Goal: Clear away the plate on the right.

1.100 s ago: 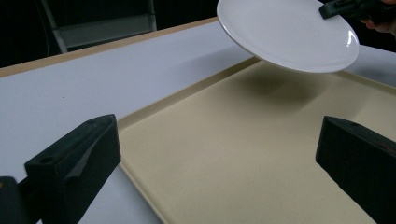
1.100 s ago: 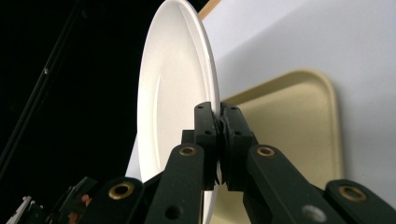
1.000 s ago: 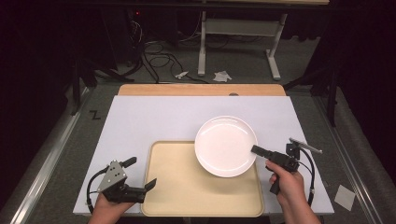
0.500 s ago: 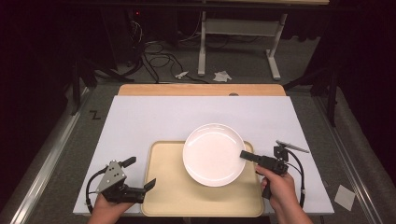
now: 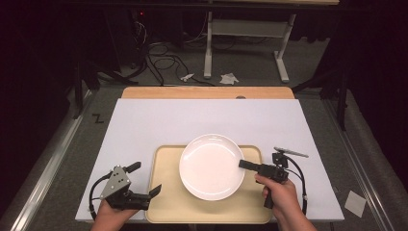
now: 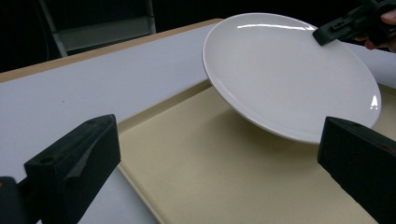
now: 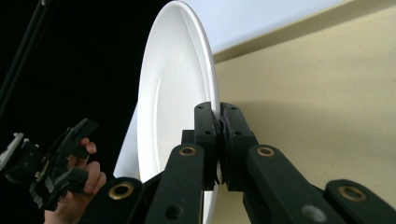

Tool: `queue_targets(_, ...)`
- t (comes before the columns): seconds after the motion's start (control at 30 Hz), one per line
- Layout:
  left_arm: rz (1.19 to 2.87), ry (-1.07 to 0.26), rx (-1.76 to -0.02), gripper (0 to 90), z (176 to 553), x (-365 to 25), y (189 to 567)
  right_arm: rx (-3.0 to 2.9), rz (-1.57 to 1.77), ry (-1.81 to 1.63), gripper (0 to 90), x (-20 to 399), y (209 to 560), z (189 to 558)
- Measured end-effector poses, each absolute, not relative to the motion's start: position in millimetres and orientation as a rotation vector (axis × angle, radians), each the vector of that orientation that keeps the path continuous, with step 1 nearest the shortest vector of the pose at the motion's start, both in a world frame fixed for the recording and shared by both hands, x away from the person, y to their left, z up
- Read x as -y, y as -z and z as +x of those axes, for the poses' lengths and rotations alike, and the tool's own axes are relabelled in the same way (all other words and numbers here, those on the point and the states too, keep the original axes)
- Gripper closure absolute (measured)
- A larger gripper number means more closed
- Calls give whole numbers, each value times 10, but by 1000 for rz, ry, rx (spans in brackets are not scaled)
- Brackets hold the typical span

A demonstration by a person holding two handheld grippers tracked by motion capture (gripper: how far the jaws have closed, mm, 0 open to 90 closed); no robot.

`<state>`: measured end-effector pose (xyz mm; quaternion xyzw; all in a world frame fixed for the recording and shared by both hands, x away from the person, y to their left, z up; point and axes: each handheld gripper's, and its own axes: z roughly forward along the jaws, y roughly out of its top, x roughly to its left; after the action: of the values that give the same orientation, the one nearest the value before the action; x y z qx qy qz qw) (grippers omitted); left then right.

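Bench (image 5: 144,120): white-topped, flat.
Tray (image 5: 168,207): beige, at 6 o'clock.
Plate (image 5: 209,166): white, rigid, probably glazed-slick and breakable; held tilted over the tray; best gripped at the rim.
Right claw (image 5: 242,164): pinching the plate's 3 o'clock rim.
Left claw (image 5: 146,180): spread, empty.

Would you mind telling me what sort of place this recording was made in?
Probably a lab or workshop, not a kitchen: a white-topped work table, loose black cables on the grey floor, and a metal desk frame behind, against dark surroundings.
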<state>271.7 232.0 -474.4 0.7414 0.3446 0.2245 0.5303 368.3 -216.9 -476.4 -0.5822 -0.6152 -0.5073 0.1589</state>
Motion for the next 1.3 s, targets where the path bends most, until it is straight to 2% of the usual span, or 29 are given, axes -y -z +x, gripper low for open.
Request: queue_targets(1.3, 1780, -521, -819, 3, 2723, -2310, 4759, 1889, -1646, 1298, 883, 1943, 4935, 3703)
